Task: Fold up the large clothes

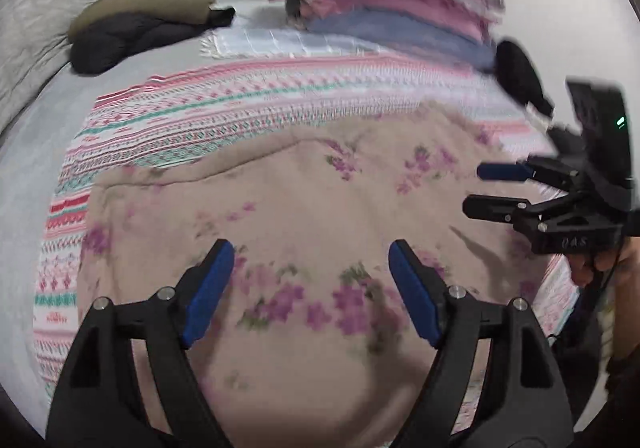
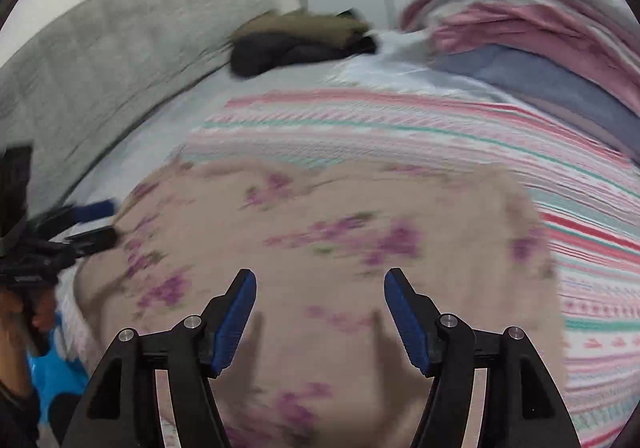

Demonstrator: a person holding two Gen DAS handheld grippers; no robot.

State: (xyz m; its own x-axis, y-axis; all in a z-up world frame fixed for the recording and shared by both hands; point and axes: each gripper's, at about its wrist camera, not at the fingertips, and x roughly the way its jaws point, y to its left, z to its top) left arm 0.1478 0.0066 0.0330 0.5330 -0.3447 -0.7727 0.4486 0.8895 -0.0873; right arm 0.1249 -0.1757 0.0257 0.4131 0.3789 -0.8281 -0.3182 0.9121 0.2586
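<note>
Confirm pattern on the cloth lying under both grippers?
Beige garment with purple flower sprigs and green leaves. Clearest in the left wrist view.

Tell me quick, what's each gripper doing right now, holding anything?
Left gripper: open, holding nothing, above the floral cloth.
Right gripper: open, holding nothing, above the same cloth.

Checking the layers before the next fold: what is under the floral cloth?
The floral cloth lies on a striped blanket, showing beyond its edges. Whatever lies directly beneath the cloth is covered.
</note>
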